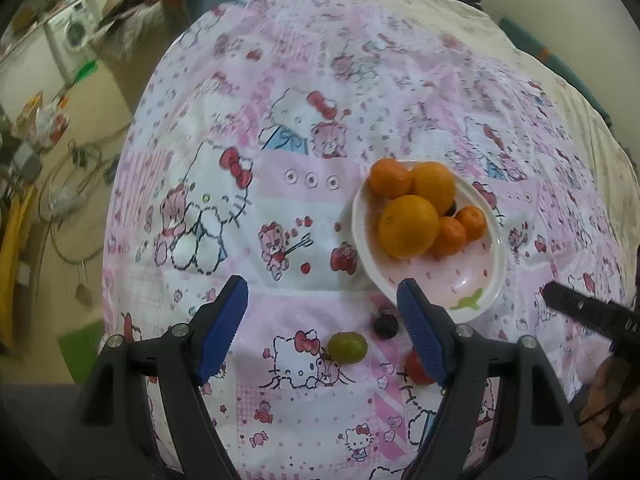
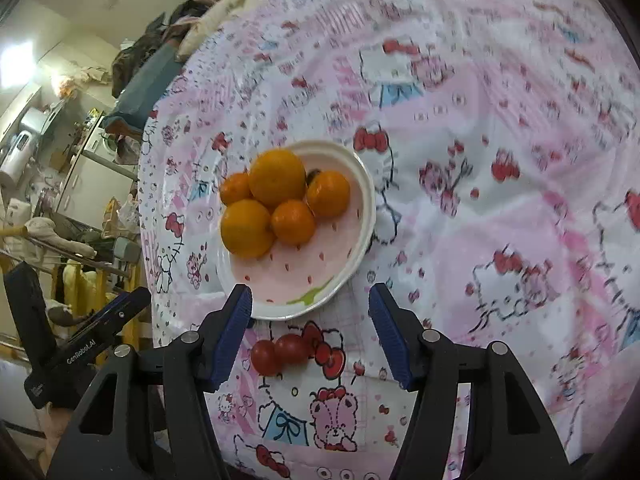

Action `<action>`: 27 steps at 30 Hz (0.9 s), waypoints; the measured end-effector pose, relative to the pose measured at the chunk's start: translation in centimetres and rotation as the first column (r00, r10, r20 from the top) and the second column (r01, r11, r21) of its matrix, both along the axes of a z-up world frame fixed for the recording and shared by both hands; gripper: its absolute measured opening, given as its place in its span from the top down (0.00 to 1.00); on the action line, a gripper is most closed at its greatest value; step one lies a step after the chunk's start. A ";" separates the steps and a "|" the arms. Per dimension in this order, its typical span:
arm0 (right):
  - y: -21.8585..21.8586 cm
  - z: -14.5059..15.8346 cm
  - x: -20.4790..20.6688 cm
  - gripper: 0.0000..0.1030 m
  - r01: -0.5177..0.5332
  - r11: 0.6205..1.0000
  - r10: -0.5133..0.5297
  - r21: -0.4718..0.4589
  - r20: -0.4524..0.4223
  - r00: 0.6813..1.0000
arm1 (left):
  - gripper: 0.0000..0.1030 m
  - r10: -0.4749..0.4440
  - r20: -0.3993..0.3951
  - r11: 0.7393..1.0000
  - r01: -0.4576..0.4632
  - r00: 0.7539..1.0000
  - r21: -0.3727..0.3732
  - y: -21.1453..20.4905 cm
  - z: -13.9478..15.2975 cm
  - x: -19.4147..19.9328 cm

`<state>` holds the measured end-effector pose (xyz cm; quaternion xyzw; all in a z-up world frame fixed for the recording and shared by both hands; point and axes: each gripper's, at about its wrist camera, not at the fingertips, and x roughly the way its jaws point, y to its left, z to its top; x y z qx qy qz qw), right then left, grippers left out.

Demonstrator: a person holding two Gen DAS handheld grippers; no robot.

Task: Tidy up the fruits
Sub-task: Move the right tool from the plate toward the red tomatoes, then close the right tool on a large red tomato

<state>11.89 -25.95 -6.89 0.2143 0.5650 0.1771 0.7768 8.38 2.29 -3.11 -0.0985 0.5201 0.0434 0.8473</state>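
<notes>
Both wrist views look steeply down from close by, sharing the bowl (image 1: 486, 276) of oranges (image 2: 276, 178).

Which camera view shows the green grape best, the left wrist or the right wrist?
The left wrist view shows the green grape best: it lies whole and unhidden on the cloth, between the open fingers of the left gripper, beside a dark grape. The right wrist view does not show it at all.
</notes>
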 end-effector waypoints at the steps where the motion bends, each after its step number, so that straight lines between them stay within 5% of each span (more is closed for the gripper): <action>1: 0.1 -0.3 0.0 0.38 -0.002 1.000 0.002 0.000 -0.012 1.000 | 0.28 0.008 -0.010 1.000 -0.008 1.000 -0.004 0.2 -0.3 0.1; 9: 3.3 -3.3 -0.2 0.40 -0.108 0.994 0.105 -0.012 -0.123 0.987 | 0.28 0.034 -0.059 0.999 -0.035 0.998 -0.017 0.6 -1.2 0.3; 16: 6.0 -6.8 -0.3 0.63 -0.155 0.988 0.152 0.006 -0.243 0.958 | 0.28 0.037 -0.076 0.999 -0.039 0.996 -0.020 0.8 -1.4 0.3; 27: 6.9 -7.8 -0.3 0.69 -0.178 0.984 0.179 0.030 -0.274 0.945 | 0.28 0.018 -0.093 1.000 -0.019 0.996 -0.009 0.3 -1.9 0.5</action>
